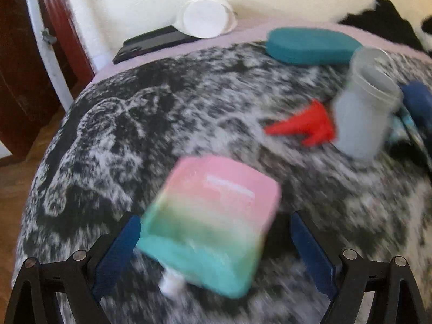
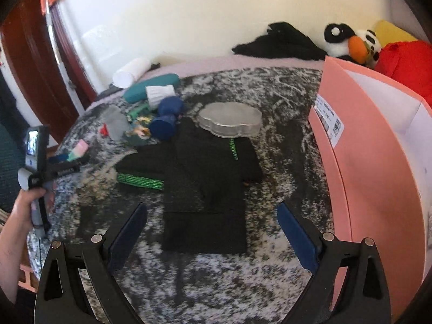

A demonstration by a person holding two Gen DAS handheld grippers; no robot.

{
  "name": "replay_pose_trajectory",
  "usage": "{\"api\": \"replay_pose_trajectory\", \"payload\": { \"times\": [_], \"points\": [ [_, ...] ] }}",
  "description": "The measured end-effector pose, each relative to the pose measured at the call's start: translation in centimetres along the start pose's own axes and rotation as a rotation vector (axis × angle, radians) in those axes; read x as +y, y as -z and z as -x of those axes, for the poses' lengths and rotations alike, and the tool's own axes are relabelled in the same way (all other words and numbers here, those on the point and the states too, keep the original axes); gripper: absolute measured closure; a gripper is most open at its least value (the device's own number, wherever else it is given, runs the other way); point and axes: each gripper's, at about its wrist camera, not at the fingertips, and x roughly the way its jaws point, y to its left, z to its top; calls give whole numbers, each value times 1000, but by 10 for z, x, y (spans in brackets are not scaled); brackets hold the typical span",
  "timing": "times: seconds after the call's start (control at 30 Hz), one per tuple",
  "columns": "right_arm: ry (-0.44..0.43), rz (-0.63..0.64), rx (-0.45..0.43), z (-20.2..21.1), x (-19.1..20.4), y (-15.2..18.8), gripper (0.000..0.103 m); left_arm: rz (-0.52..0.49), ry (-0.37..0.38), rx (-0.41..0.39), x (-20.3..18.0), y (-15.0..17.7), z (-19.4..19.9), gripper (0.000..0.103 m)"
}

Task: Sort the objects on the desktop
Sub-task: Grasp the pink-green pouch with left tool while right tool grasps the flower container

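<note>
Progress looks early: most items lie loose on the speckled black-and-white cover (image 2: 283, 100), and the pink box (image 2: 378, 167) at the right shows only bare white inside where its interior is visible (most of it is hidden by the near wall).

Left gripper (image 1: 216, 245): jaws wide apart, straddling a pink-to-teal gradient bottle (image 1: 213, 232) with a white cap toward the camera. The left pad seems to touch or nearly touch the bottle's edge; a clear gap stands on the right side. No firm hold yet, by my reading. The frame is motion-blurred, so contact cannot be settled.

Right gripper (image 2: 212, 232): jaws fully spread, holding nothing, hovering above a folded black garment with green trim (image 2: 205, 189) near the middle of the cover.

Unsorted, far left cluster: teal case (image 2: 151, 86), grey jar (image 1: 361, 113), red clip-like piece (image 1: 302, 125), blue dumbbells (image 2: 167, 118), small colourful packets. A clear cloud-shaped lid (image 2: 229, 118) sits just beyond the garment. White bowl (image 1: 206, 16) and a dark flat device (image 1: 154, 41) lie at the far edge.

Judgement: nothing visibly sorted; nearly everything remains.
</note>
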Motion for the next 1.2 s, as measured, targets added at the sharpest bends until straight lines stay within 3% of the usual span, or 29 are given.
{"api": "replay_pose_trajectory", "payload": {
  "times": [0.03, 0.07, 0.13, 0.2, 0.27, 0.3, 0.33, 0.63, 0.77, 0.87, 0.93, 1.13, 1.2],
  "points": [
    [5, -4, -1, -1, -3, -1, 4, 33, 36, -3, 7, 0, -3, 22],
    [9, -9, -2, -3, -6, -2, 4, 59, 62, -6, 12, -1, -5, 26],
    [6, -19, -10, -6, -11, -5, 4, 61, 57, -23, 14, -2, -4, 43],
    [-4, -10, 4, -11, -12, -8, 12, 49, 45, -32, 12, -4, 2, 57],
    [-10, 1, 19, -17, -12, -10, 16, 41, 35, -37, 10, -7, 7, 61],
    [-10, 4, 28, -20, -11, -9, 16, 41, 34, -43, 10, -9, 11, 73],
    [-11, 8, 37, -22, -11, -8, 16, 40, 31, -50, 9, -10, 14, 77],
    [-24, -14, 97, -56, -5, -3, 13, 53, 89, -73, 7, -11, 39, 83],
    [-21, 5, 79, -69, 5, -8, 12, 45, 109, -82, 3, -12, 47, 83],
    [-3, 14, 102, -82, 10, -9, 20, 35, 122, -95, 0, -13, 56, 83],
    [-6, -4, 113, -86, 12, -9, 19, 41, 131, -105, 0, -13, 62, 83],
    [-57, -108, 31, -73, -1, -29, 14, 59, 150, -126, 2, -14, 78, 83],
    [-26, -139, -20, -73, -11, -42, 8, 63, 151, -131, 3, -15, 79, 83]
  ]
}}
